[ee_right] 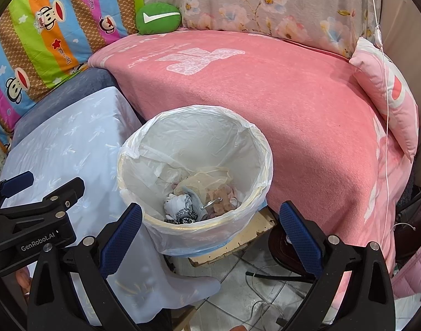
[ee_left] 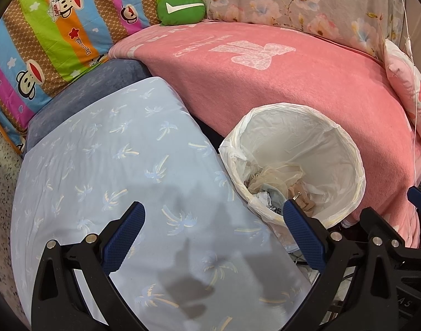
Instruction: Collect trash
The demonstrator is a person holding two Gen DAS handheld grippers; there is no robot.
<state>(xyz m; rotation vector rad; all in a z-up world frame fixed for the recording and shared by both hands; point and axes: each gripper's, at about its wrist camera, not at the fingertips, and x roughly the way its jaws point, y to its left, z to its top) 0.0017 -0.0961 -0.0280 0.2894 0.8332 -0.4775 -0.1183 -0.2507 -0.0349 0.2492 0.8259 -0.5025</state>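
Observation:
A round bin lined with a white plastic bag point(ee_right: 144, 149) stands between a pale blue cloth-covered surface and a pink blanket; it also shows in the left wrist view point(ee_left: 356, 165). Inside lies mixed trash point(ee_right: 199, 198): crumpled tissue, yellowish film, bits of fabric and a metal hook. My left gripper point(ee_left: 214, 209) is open and empty above the blue cloth point(ee_left: 113, 165), left of the bin. My right gripper point(ee_right: 210, 212) is open and empty, just over the bin's near rim. The left gripper shows at the left in the right wrist view point(ee_right: 17, 182).
A pink blanket point(ee_right: 279, 104) covers the bed behind the bin. A green cushion point(ee_right: 158, 18), a striped cartoon quilt point(ee_right: 44, 35) and a floral pillow point(ee_right: 265, 2) sit at the back. A pink pillow point(ee_right: 387, 91) lies at the right. Tiled floor with cables point(ee_right: 251, 281) is below.

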